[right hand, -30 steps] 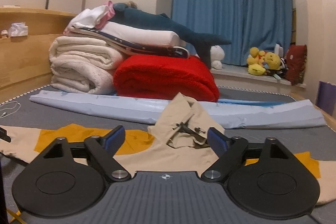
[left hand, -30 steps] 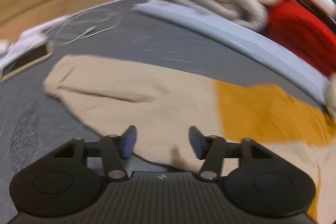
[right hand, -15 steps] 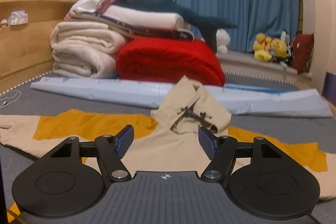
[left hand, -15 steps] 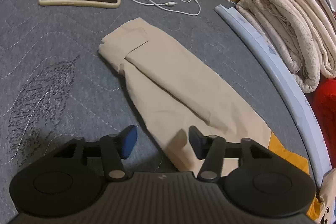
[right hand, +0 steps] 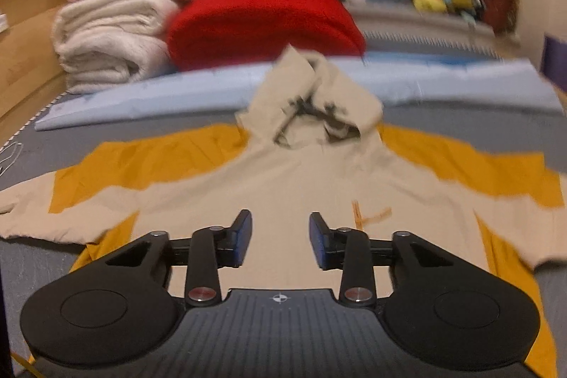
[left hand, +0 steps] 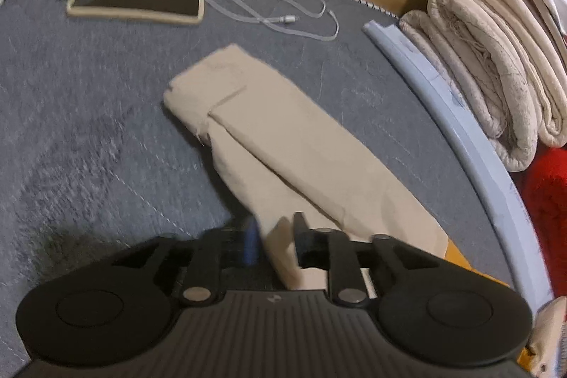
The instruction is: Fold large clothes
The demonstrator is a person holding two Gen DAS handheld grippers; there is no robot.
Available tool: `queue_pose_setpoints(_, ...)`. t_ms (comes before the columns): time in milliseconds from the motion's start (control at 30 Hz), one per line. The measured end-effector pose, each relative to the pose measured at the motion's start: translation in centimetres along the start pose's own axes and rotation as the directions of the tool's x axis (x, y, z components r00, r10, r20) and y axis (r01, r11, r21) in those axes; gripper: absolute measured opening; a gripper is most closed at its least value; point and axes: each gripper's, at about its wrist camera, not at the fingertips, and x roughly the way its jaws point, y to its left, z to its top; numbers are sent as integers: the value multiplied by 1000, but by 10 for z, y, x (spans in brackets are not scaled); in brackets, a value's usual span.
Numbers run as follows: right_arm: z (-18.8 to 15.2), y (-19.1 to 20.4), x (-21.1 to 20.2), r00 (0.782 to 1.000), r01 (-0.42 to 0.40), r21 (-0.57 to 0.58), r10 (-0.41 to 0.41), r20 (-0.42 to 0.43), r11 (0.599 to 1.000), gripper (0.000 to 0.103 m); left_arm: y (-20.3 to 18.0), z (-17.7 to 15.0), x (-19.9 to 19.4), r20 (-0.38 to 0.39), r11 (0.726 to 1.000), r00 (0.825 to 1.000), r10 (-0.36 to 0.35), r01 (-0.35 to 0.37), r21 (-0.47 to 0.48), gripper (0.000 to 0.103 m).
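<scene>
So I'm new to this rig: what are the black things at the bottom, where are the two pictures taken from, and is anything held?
There is no robot: a person holds a two-finger gripper in each hand, each with a camera looking along its fingers. In the left wrist view, the left gripper is closing on the beige sleeve; motion blur hides whether it is fully shut. In the right wrist view, the right gripper hovers open over the hoodie, holding nothing. The hoodie, beige and mustard, lies flat on a grey bed. Nearby: a phone, a cable, folded blankets.
</scene>
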Motion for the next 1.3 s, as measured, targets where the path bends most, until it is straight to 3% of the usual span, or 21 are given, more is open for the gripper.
queue_pose_setpoints(67,-1,-4,3,1000,8,16,-7,-21,1000,42,1,0,0,10,1000,1000,13,-13,3,16)
queue_pose_setpoints(100,-1,-5,4,1000,11,17,-11,-26,1000,42,-1,0,-2,20,1000,1000,20,-20,8,5)
queue_pose_setpoints(200,-2,-7,3,999,25,13,-25,-27,1000,41,-15,0,-19,85,1000,996,25,-27,14,0)
queue_pose_setpoints(267,-1,-9,2,999,23,20,-22,-31,1000,41,-42,-4,-42,166,997,986,15,-29,77,0)
queue_pose_setpoints(367,1,-13,0,999,8,29,-7,-40,1000,24,-91,-23,-82,267,979,961,-77,22,203,0)
queue_pose_setpoints(400,2,-15,-1,999,6,32,-5,-42,999,17,-110,-34,-96,278,968,953,-120,51,246,0)
queue_pose_setpoints(467,2,-18,-1,999,4,42,-2,-54,999,15,-150,-63,-122,234,927,938,-256,169,334,0)
queue_pose_setpoints(567,0,-22,0,997,9,48,-5,-73,999,16,-208,-129,-166,147,801,889,-434,306,515,0)
queue_pose_setpoints(667,-2,-26,3,996,7,50,-2,-93,999,18,-253,-213,-203,-26,605,828,-560,430,670,0)
queue_pose_setpoints(700,-3,-27,4,995,5,52,0,-100,999,25,-263,-240,-210,-118,536,804,-583,489,688,0)
queue_pose_setpoints(800,-1,-29,5,995,14,52,-8,-99,999,32,-291,-312,-214,-451,320,714,-536,666,674,23)
queue_pose_setpoints(833,1,-31,6,995,17,53,-11,-99,998,32,-294,-327,-213,-486,285,705,-516,676,679,23)
queue_pose_setpoints(867,2,-33,7,995,17,58,-11,-99,998,32,-295,-335,-211,-484,273,714,-506,665,695,24)
queue_pose_setpoints(900,4,-35,9,995,18,65,-11,-99,998,32,-295,-337,-207,-467,283,733,-495,644,710,24)
queue_pose_setpoints(933,5,-39,9,995,19,73,-12,-98,997,32,-295,-333,-200,-449,316,753,-482,627,712,24)
queue_pose_setpoints(1000,8,-45,11,995,18,83,-10,-96,996,31,-291,-321,-187,-417,419,784,-459,605,677,24)
queue_pose_setpoints(1067,10,-49,13,995,20,88,-11,-95,996,21,-288,-299,-168,-372,528,829,-418,554,643,24)
queue_pose_setpoints(1133,10,-51,17,995,15,85,-6,-102,996,15,-285,-283,-149,-357,600,856,-373,516,611,25)
queue_pose_setpoints(1167,10,-50,19,994,12,83,-3,-107,996,15,-290,-276,-138,-377,625,854,-359,519,583,25)
queue_pose_setpoints(1267,7,-45,27,992,-8,79,18,-128,997,16,-286,-274,-105,-512,692,802,-307,558,458,28)
queue_pose_setpoints(1300,6,-43,29,991,-21,74,31,-133,997,16,-284,-275,-96,-536,718,799,-272,539,441,31)
